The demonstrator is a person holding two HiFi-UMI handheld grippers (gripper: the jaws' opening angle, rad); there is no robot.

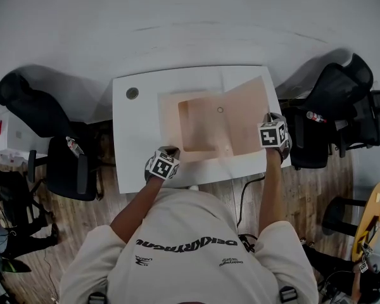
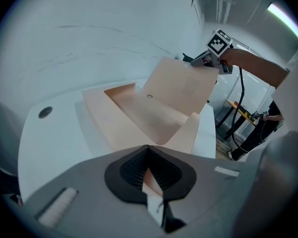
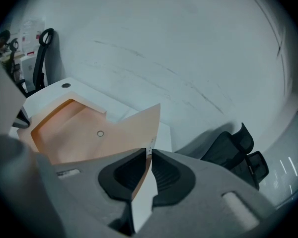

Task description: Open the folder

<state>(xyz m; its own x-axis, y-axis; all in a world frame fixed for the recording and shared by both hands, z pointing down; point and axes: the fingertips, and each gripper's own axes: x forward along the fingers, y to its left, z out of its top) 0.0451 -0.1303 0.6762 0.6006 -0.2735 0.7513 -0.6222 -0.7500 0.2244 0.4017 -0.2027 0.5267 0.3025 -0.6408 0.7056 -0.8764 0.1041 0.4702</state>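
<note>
Peach folder [image 2: 154,108] corner inside left tongs [image 2: 148,151]

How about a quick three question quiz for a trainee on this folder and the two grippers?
1. True or false: the folder lies fully shut on the table.
2. Which gripper holds up the raised flap? A left, B right.
3. Fill in: the left gripper has its jaws closed on the ___.
Key: 1 false, it is partly open. 2 B, the right gripper. 3 folder.
</note>
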